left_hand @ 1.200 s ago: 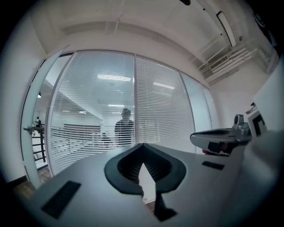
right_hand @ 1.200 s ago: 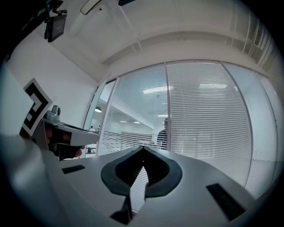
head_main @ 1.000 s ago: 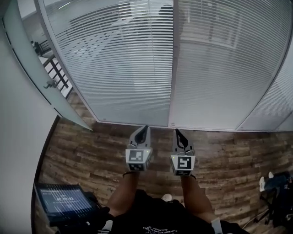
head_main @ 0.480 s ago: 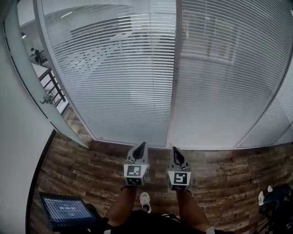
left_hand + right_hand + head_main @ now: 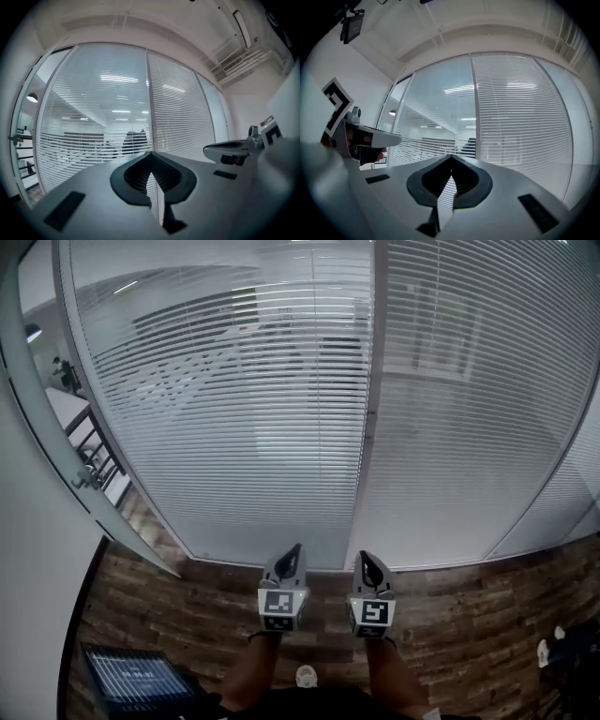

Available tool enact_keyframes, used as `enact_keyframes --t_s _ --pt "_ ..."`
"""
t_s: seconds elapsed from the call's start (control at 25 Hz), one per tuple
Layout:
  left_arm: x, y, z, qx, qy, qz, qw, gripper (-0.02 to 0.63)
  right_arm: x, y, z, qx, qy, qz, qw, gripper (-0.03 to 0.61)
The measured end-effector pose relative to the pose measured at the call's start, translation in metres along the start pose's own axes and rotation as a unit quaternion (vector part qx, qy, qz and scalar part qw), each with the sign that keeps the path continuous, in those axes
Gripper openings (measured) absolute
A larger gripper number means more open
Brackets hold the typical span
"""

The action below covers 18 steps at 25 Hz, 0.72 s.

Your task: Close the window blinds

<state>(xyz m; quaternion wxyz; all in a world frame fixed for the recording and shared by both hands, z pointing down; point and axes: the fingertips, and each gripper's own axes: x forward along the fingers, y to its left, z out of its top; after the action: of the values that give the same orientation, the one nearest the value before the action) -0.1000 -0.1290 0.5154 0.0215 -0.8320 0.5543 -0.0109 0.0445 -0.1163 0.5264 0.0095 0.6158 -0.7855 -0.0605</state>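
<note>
The window blinds (image 5: pixel 225 418) are thin, white horizontal slats that fill a tall glazed wall, split into panels by a pale upright post (image 5: pixel 367 418). The left panel's slats are tilted enough that a lit room shows through. The right panel (image 5: pixel 469 409) looks denser and more opaque. Below lies a floor (image 5: pixel 469 596) of rough brown wood planks. A dark screen (image 5: pixel 131 679) at the lower left carries lines of text too small to read. The only marks on the grippers are the black-and-white square patterns on their cubes. Two bare forearms (image 5: pixel 248 667) reach side by side toward the blinds, which stand ahead of the tips, untouched. The left gripper (image 5: pixel 292 561) and right gripper (image 5: pixel 368 570) are grey shells with black ribbed pads. Both point level, each with its jaws together on nothing.
</note>
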Motion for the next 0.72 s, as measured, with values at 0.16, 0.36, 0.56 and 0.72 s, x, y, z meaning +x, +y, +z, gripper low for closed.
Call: enact_keyframes --t_s 0.16,0.36,0.56,0.72 --pt "0.021 0.016 -0.009 -0.003 -0.004 -0.005 1.0000 0.000 0.019 -0.006 -0.009 0.006 -0.016 -0.014 1.000 0.002" --pt "0.040 0.022 -0.009 -0.014 -0.006 -0.015 0.9998 0.000 0.034 -0.008 -0.017 0.006 0.004 -0.026 1.000 0.002" --pt "0.061 0.014 -0.001 -0.012 -0.001 -0.016 0.9998 0.000 0.043 -0.034 -0.013 0.002 0.003 -0.054 0.999 0.002" --pt "0.105 0.006 0.028 -0.016 0.001 -0.010 0.9998 0.000 0.076 -0.073 0.022 -0.005 -0.002 -0.053 0.999 0.002"
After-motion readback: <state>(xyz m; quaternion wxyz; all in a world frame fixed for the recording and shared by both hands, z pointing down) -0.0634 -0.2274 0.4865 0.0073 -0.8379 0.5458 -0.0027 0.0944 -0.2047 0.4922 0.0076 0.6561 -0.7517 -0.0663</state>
